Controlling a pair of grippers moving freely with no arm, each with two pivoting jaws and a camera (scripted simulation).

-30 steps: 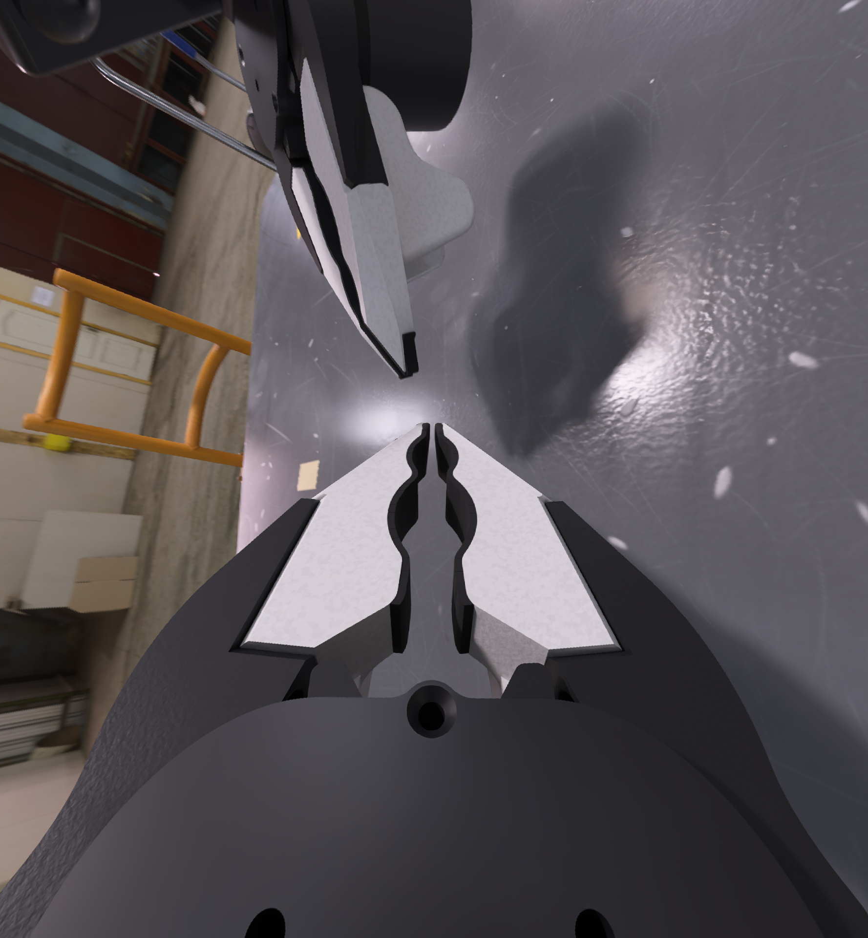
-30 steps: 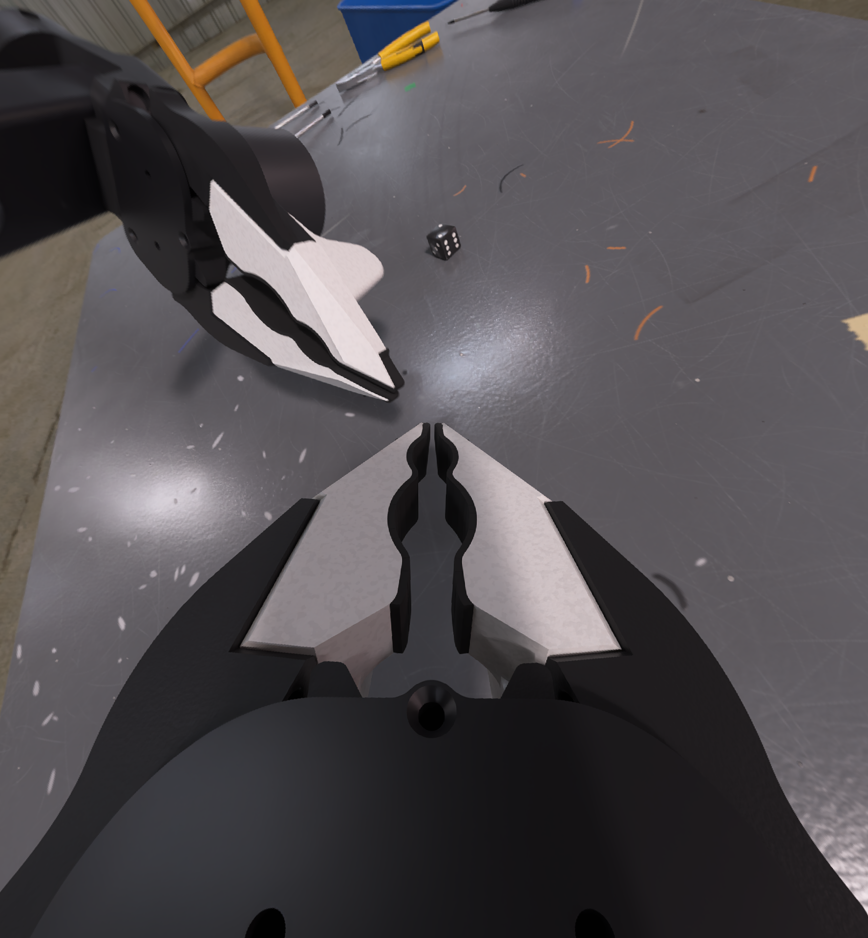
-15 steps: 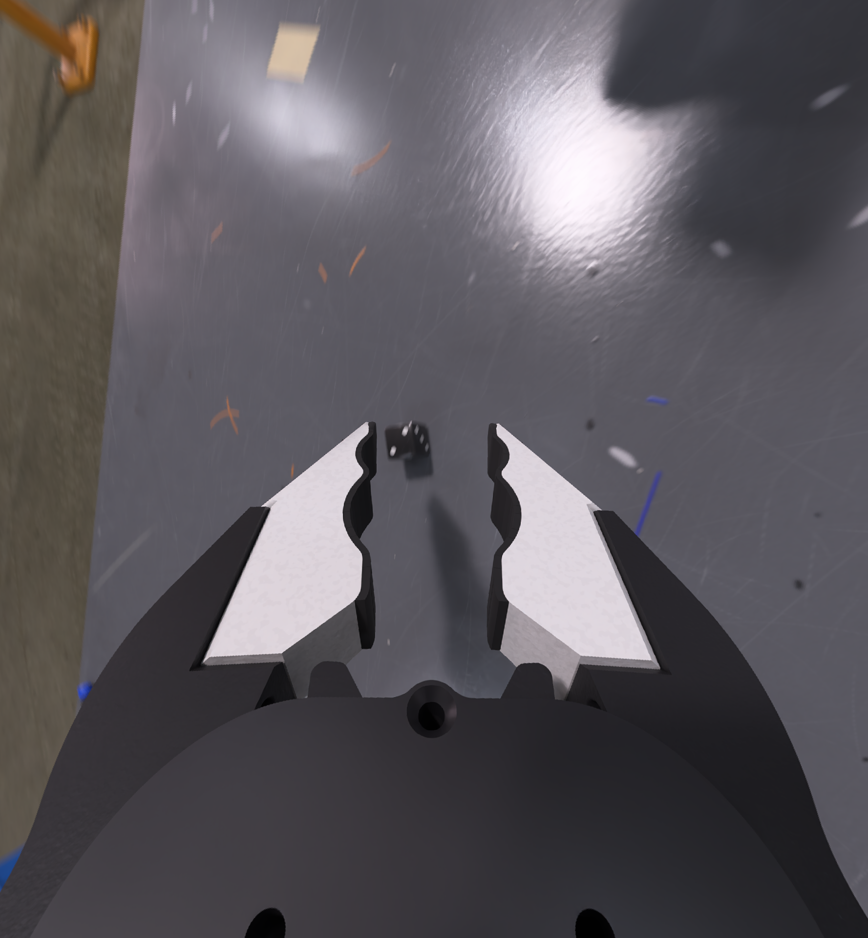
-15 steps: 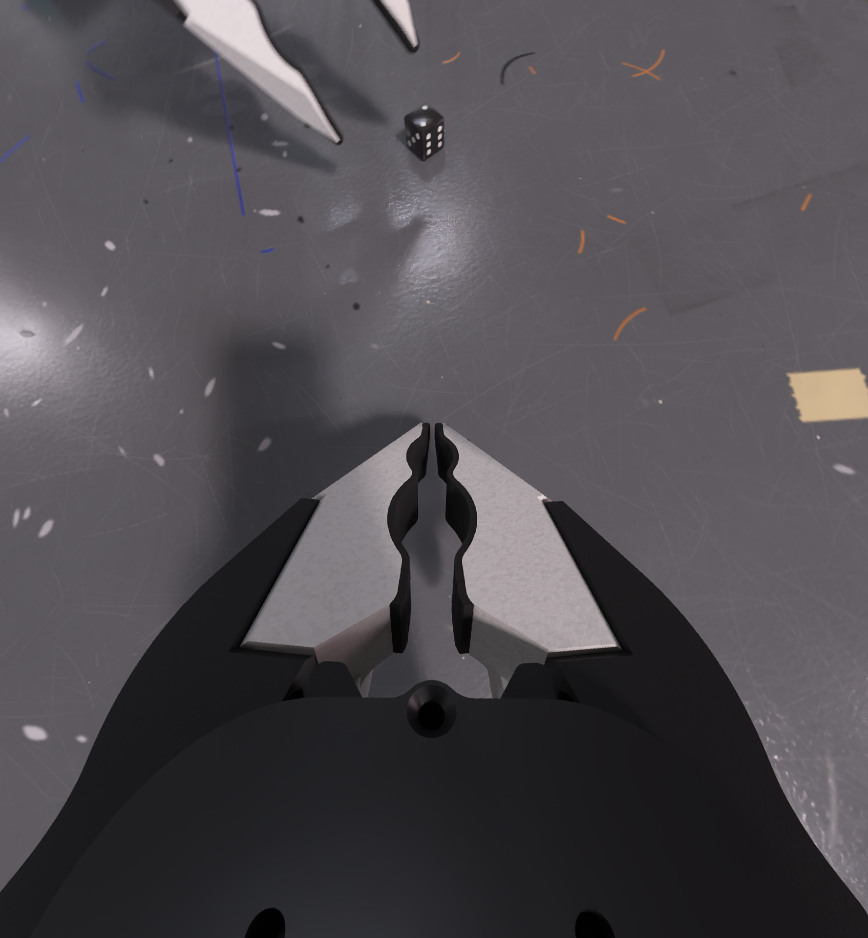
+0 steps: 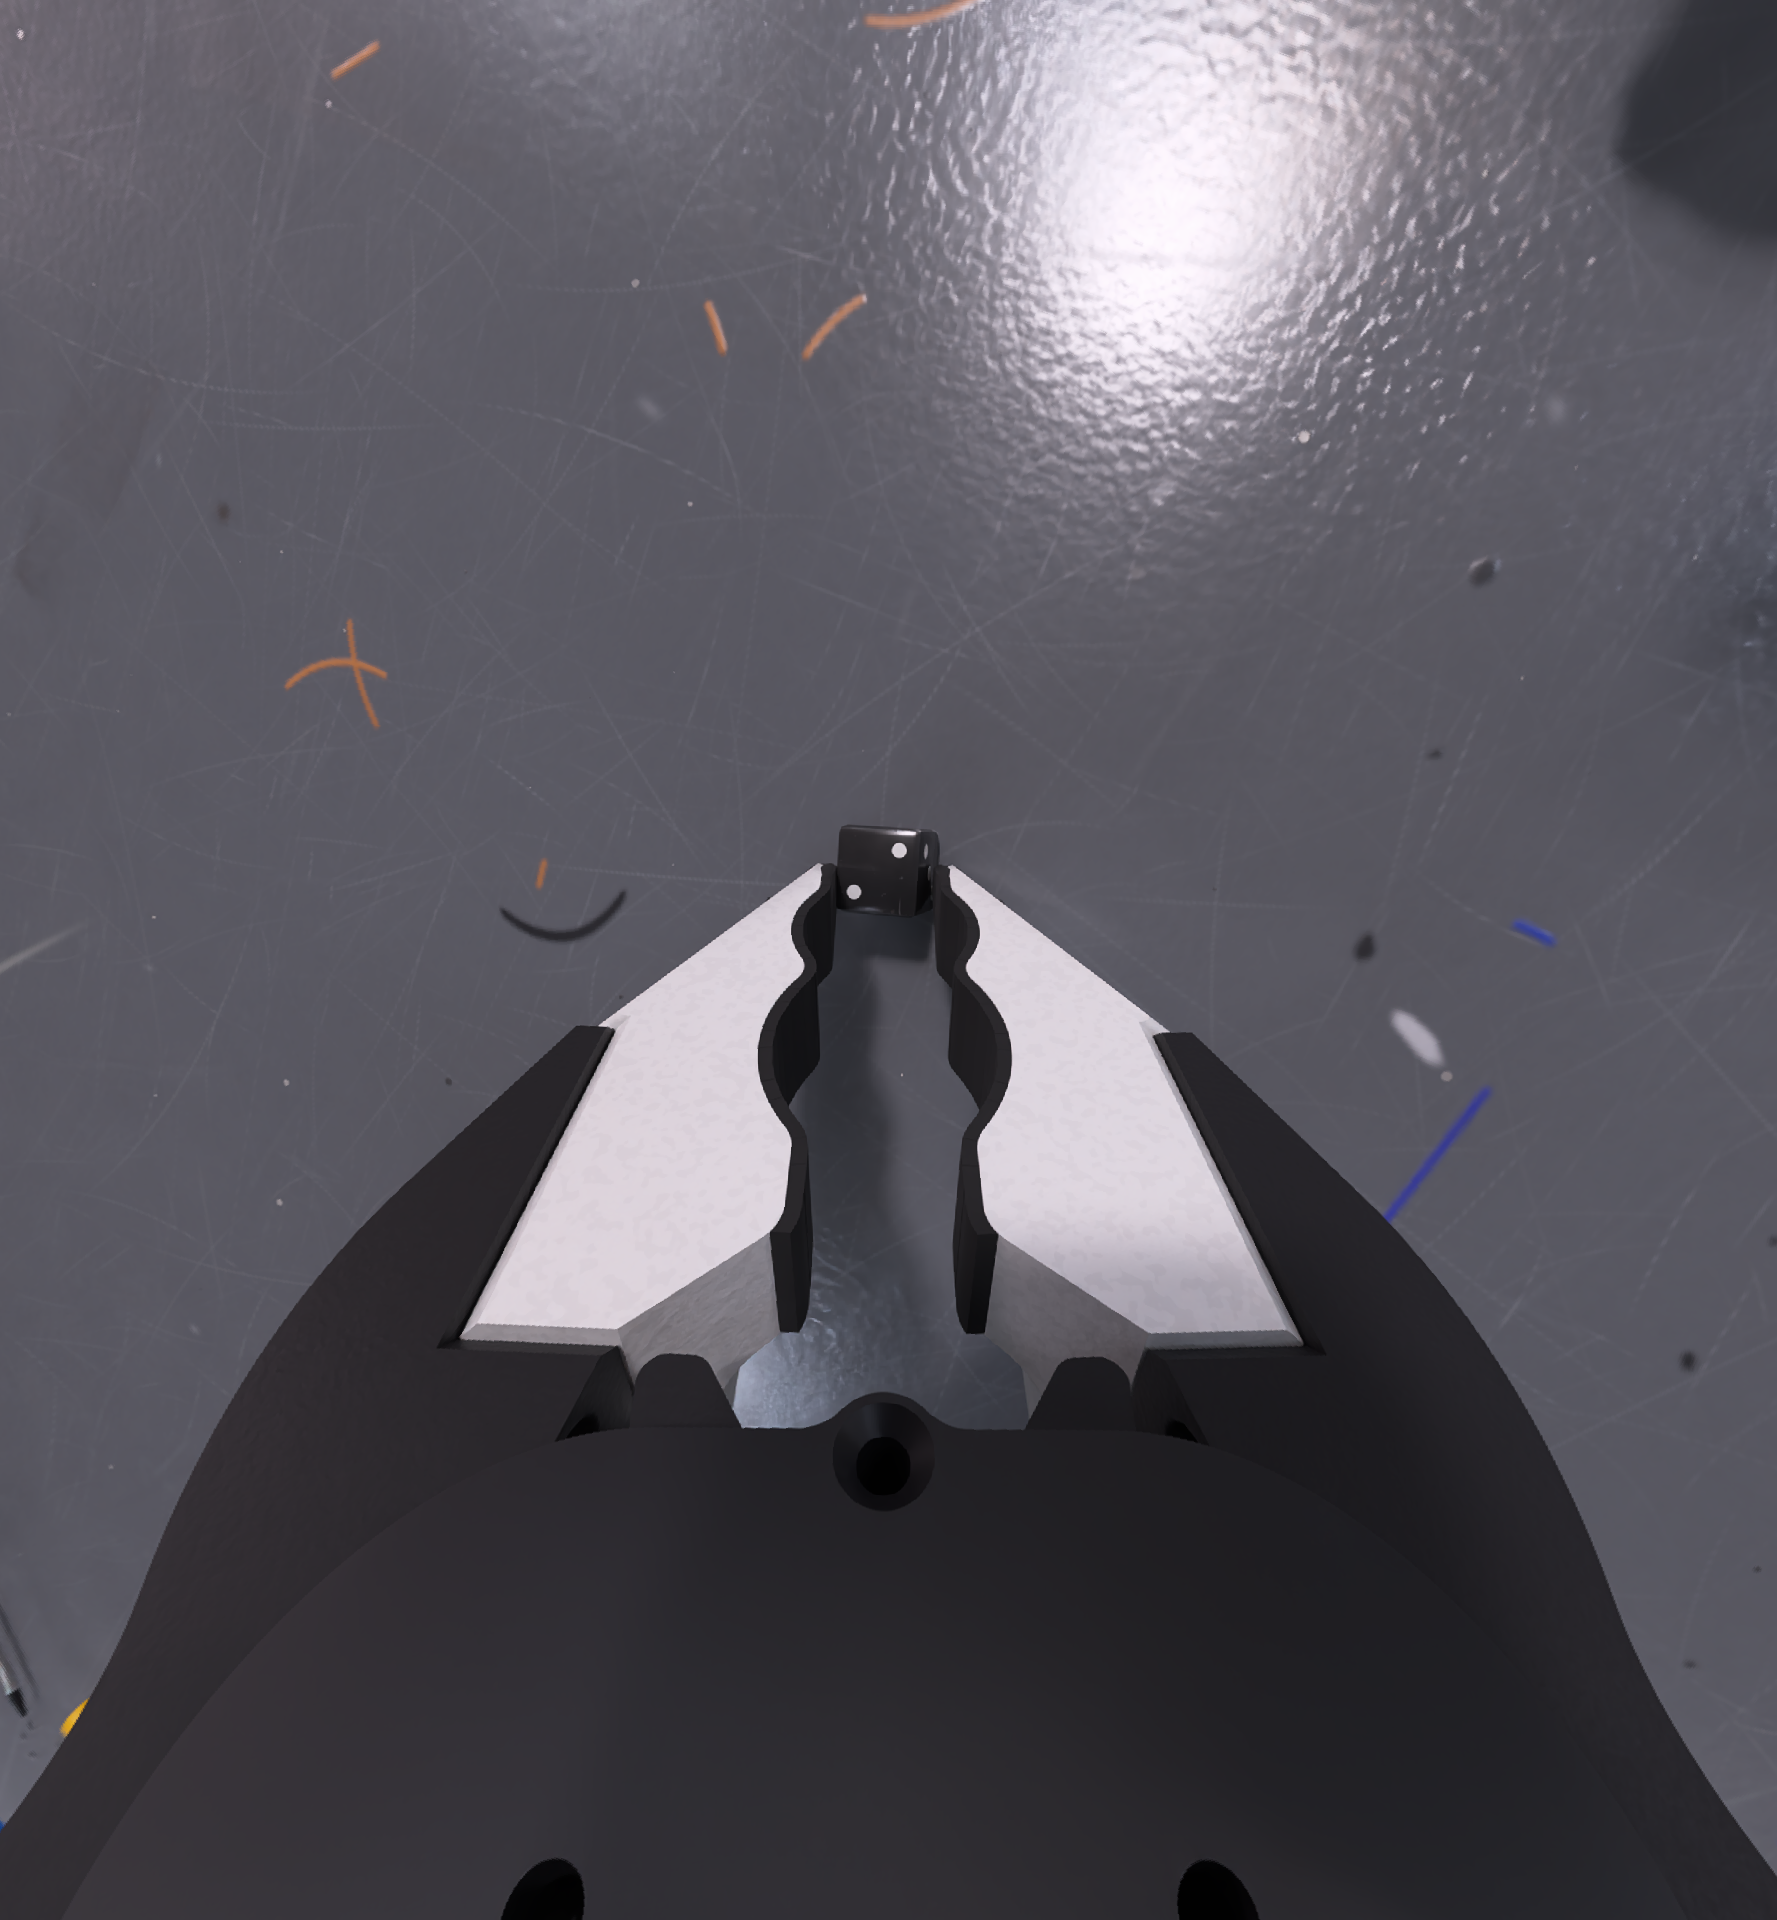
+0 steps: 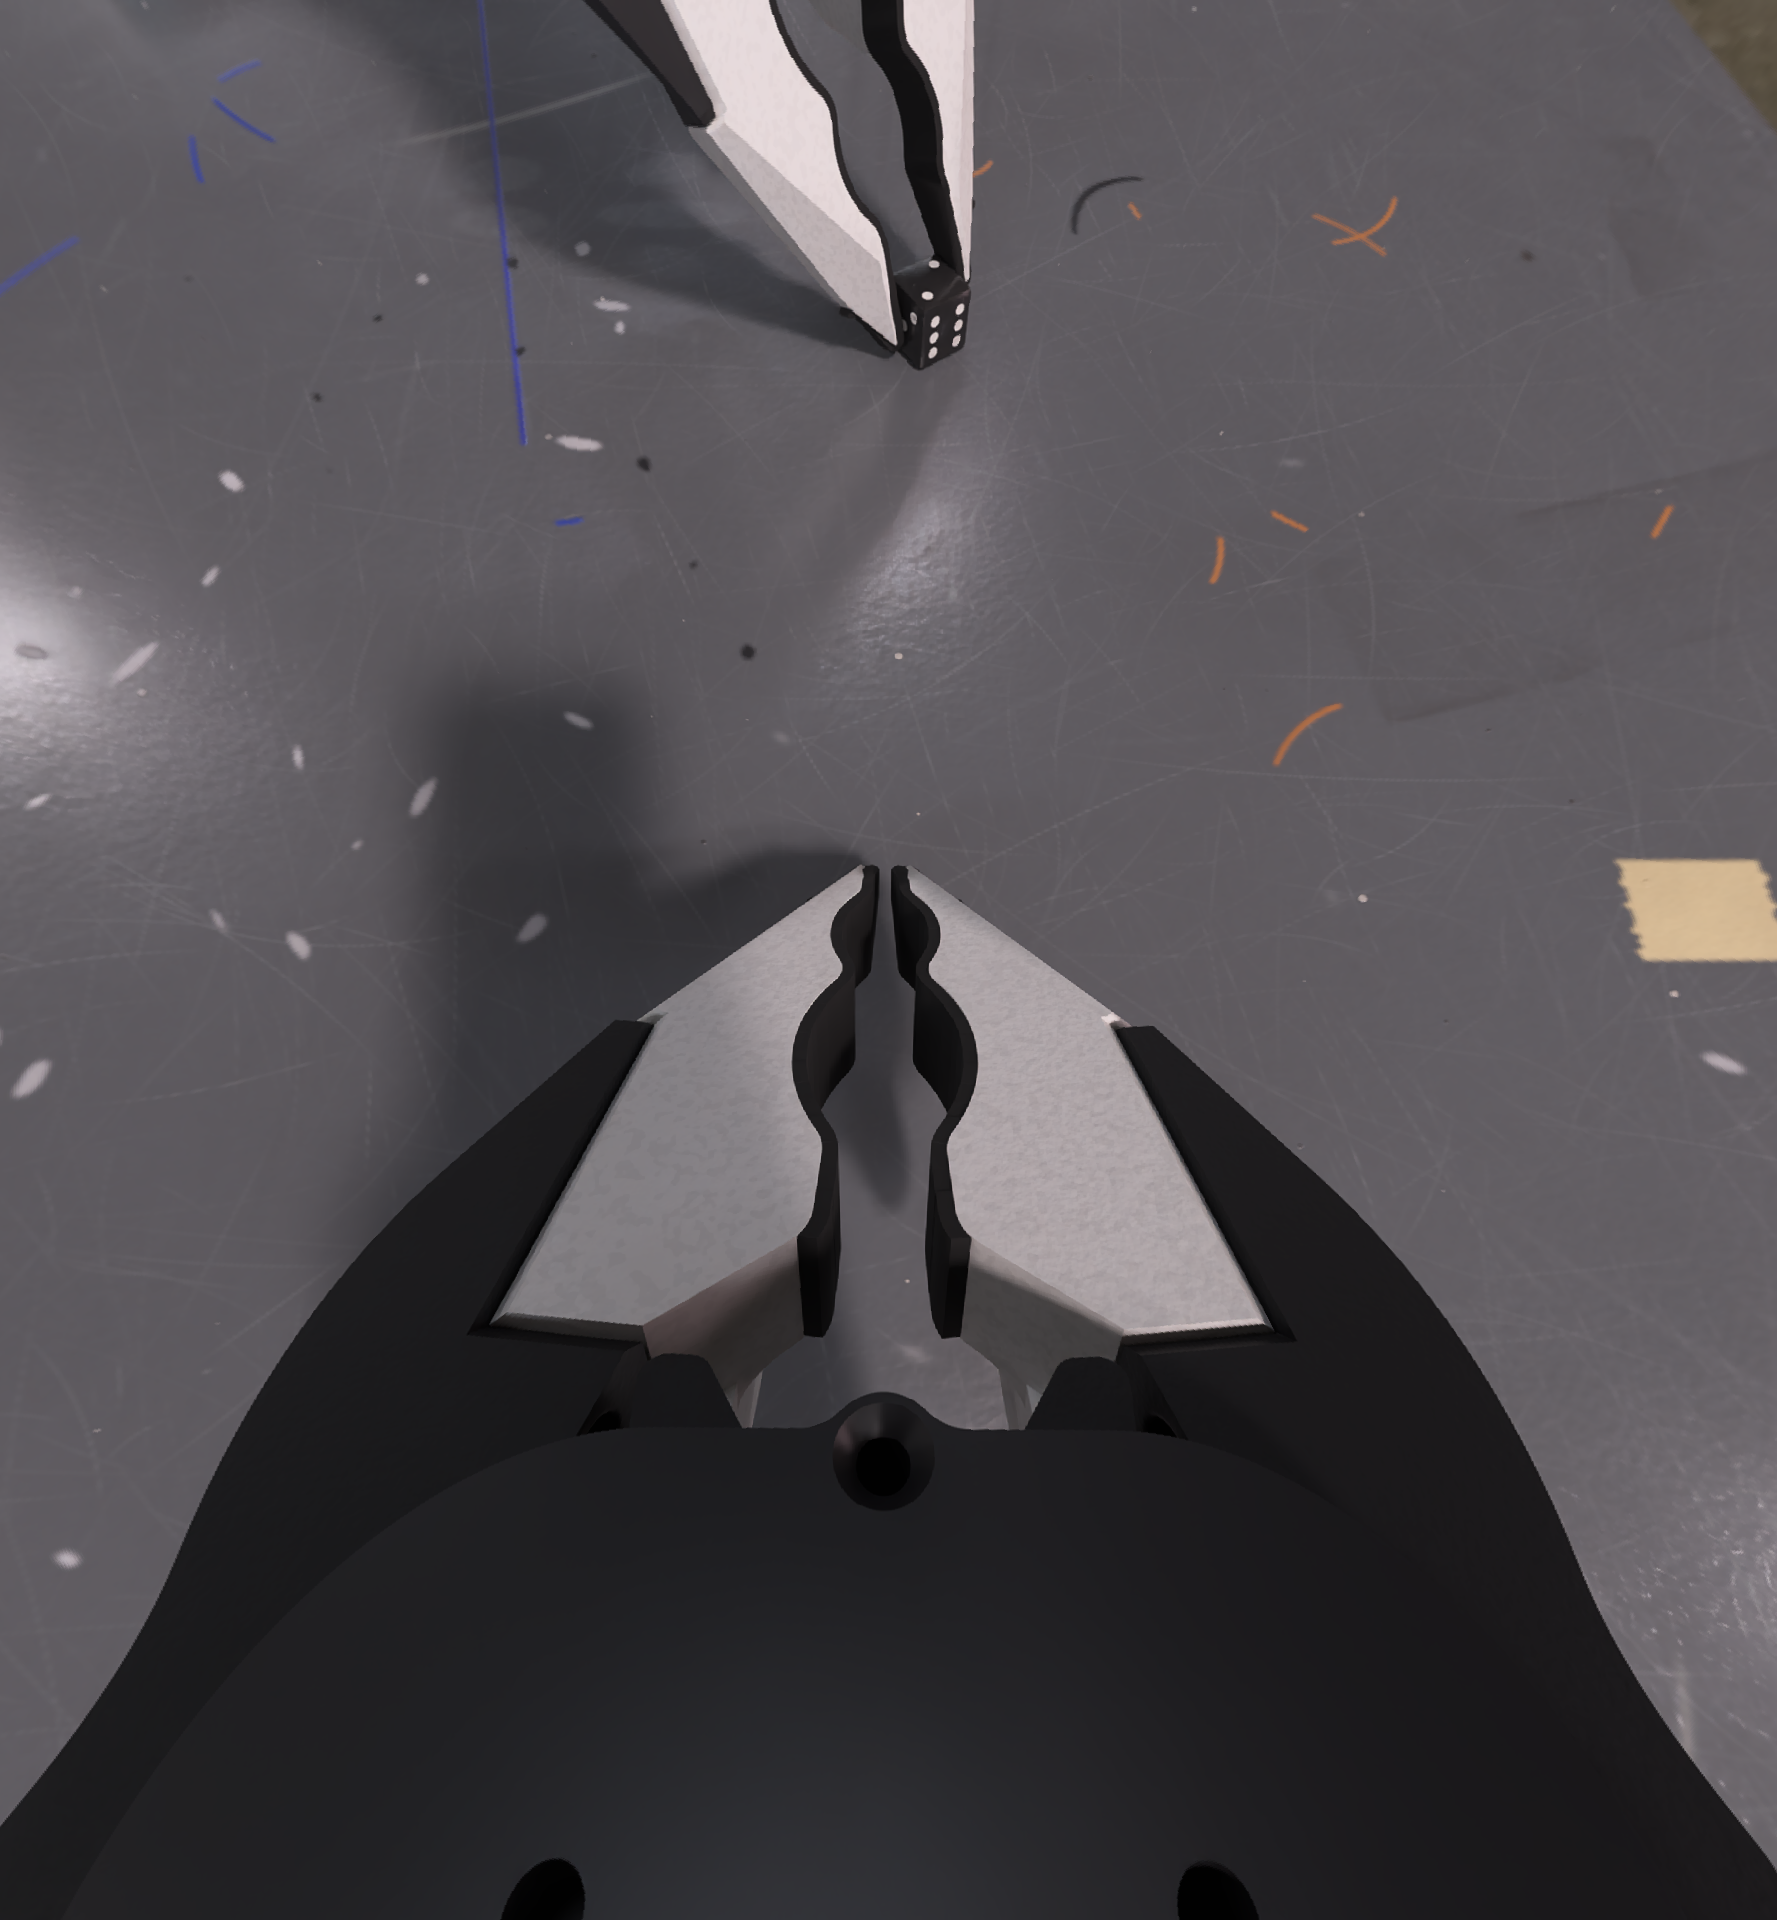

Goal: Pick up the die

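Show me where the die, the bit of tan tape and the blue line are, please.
die [image 6: 934,324]: right wrist view, on its white-dotted face, between the far tool's tips.
tape [image 6: 1703,909]: right wrist view, on the middle of the patch.
blue line [image 6: 503,249]: right wrist view, on its midpoint.

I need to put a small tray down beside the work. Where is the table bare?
Bare table lies between the right gripper and the die, and beyond the tape patch. Crowded only where the left gripper clamps the die.
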